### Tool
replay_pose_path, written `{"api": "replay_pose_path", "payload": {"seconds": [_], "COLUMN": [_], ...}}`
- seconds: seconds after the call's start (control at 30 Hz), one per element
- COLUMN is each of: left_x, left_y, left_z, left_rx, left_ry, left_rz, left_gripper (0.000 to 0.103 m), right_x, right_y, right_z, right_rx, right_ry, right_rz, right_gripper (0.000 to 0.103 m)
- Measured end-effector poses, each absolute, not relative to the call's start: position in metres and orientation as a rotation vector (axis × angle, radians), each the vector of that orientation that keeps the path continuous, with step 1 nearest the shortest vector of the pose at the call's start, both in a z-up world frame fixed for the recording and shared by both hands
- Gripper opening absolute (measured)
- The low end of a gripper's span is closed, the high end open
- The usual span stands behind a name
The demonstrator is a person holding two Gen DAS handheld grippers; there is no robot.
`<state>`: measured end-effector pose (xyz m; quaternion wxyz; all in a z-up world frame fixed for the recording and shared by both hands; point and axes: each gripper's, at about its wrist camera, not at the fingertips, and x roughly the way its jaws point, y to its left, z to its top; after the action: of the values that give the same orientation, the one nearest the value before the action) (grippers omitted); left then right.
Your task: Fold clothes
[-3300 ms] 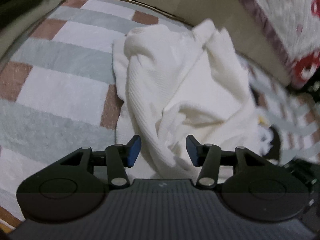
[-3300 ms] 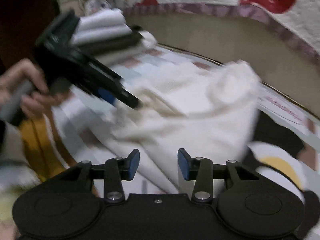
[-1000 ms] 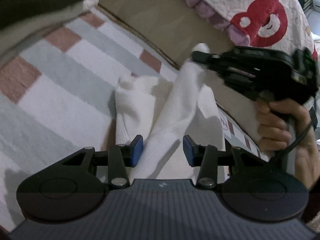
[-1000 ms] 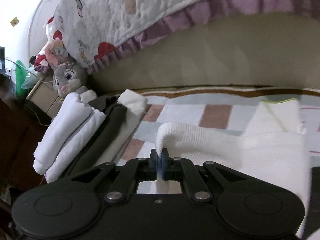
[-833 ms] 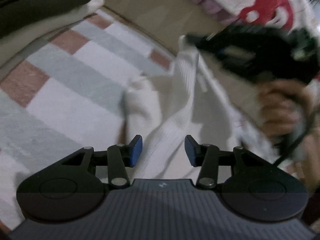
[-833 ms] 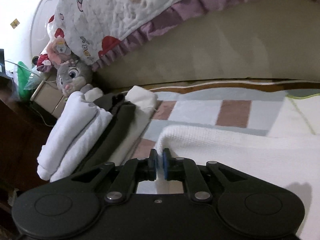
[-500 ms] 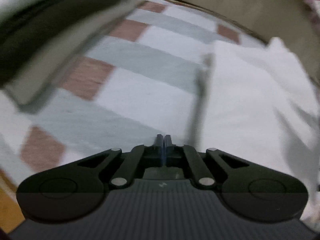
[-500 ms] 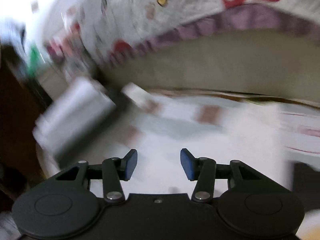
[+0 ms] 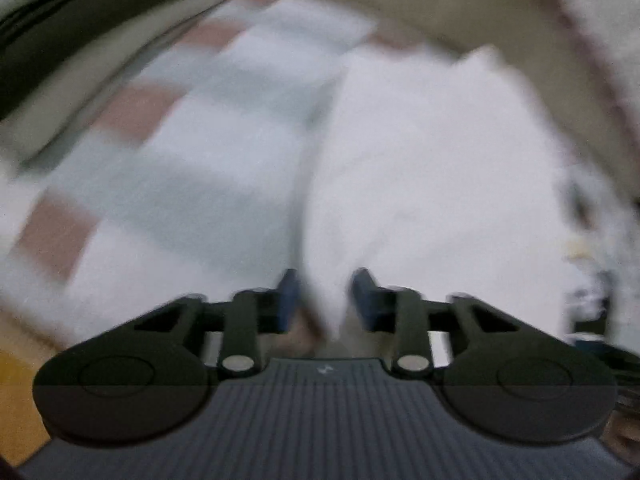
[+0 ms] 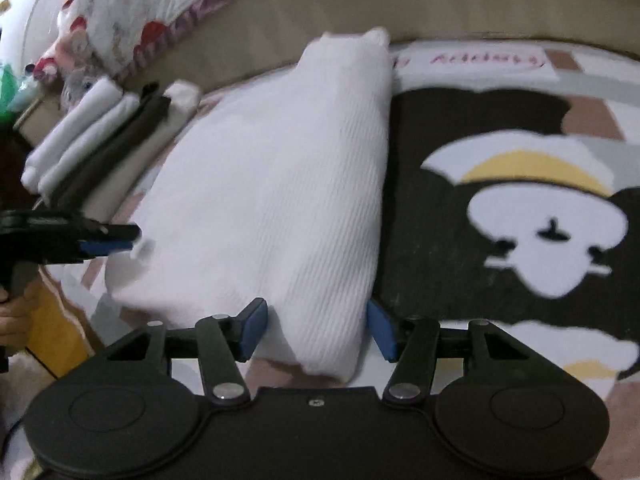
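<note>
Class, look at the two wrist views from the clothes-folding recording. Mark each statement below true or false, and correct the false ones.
1. The white garment lies spread on the patterned blanket. True.
2. The right gripper is clamped on a black shirt. False: its jaws are opening, with a corner of the white garment between them, not pinched.
3. A stack of folded clothes sits left of the garment in the right wrist view. True.
4. The folded stack is all white. False: it includes a dark item.
5. The left gripper is out of the right wrist view. False: it appears at the left edge.
</note>
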<state>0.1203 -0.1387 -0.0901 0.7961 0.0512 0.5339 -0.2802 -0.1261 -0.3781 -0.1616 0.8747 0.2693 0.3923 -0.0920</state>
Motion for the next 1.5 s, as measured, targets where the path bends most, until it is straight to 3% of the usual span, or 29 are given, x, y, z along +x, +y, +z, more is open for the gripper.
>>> {"api": "replay_pose_path", "payload": {"seconds": [0.13, 0.2, 0.23, 0.27, 0.33, 0.4, 0.67, 1.0, 1.03, 1.07, 1.1, 1.13, 1.2, 1.3, 1.4, 1.5], "left_x": [0.109, 0.115, 0.121, 0.131, 0.149, 0.164, 0.211, 0.219, 0.218, 0.217, 0.216, 0.210, 0.191, 0.167, 0.169, 0.183], "left_y": [-0.138, -0.130, -0.125, -0.121, -0.115, -0.125, -0.175, -0.190, -0.193, -0.196, -0.202, -0.208, -0.215, -0.224, -0.232, -0.230], "left_z": [-0.087, -0.082, -0.080, -0.079, -0.078, -0.079, -0.119, -0.137, -0.137, -0.136, -0.136, -0.132, -0.115, -0.090, -0.098, -0.115], "left_rx": [0.294, 0.237, 0.152, 0.032, -0.166, -0.164, -0.051, -0.216, -0.231, -0.227, -0.207, -0.173, -0.077, 0.033, 0.060, 0.026], "left_ry": [1.044, 1.024, 1.036, 1.062, 1.097, 1.075, 1.117, 1.128, 1.129, 1.129, 1.134, 1.116, 1.013, 0.892, 0.955, 1.040], "left_rz": [-0.413, -0.398, -0.429, -0.483, -0.573, -0.611, -0.939, -1.145, -1.158, -1.165, -1.171, -1.182, -1.214, -1.248, -1.159, -1.113], "left_gripper": [0.022, 0.022, 0.024, 0.033, 0.044, 0.044, 0.059, 0.063, 0.061, 0.040, 0.025, 0.020, 0.020, 0.020, 0.020, 0.025], "right_x": [-0.130, -0.136, -0.140, -0.141, -0.136, -0.120, -0.061, -0.036, -0.033, -0.031, -0.030, -0.030, -0.029, -0.026, -0.019, -0.022], "right_y": [-0.378, -0.386, -0.391, -0.399, -0.422, -0.446, -0.492, -0.484, -0.485, -0.483, -0.479, -0.475, -0.467, -0.451, -0.445, -0.463], "right_z": [-0.151, -0.139, -0.133, -0.128, -0.124, -0.131, -0.164, -0.185, -0.186, -0.183, -0.176, -0.169, -0.156, -0.130, -0.122, -0.143], "right_rx": [0.515, 0.524, 0.528, 0.558, 0.652, 0.731, 0.794, 0.820, 0.821, 0.799, 0.759, 0.719, 0.638, 0.499, 0.439, 0.550], "right_ry": [0.867, 0.824, 0.803, 0.771, 0.712, 0.715, 0.750, 0.629, 0.611, 0.597, 0.585, 0.573, 0.549, 0.542, 0.608, 0.677], "right_rz": [-0.138, -0.143, -0.146, -0.143, -0.131, -0.137, -0.097, -0.011, -0.007, -0.006, -0.005, -0.005, -0.005, -0.009, -0.047, -0.096], "right_gripper": [0.058, 0.059, 0.059, 0.059, 0.072, 0.083, 0.083, 0.085, 0.085, 0.083, 0.066, 0.042, 0.035, 0.034, 0.039, 0.046]}}
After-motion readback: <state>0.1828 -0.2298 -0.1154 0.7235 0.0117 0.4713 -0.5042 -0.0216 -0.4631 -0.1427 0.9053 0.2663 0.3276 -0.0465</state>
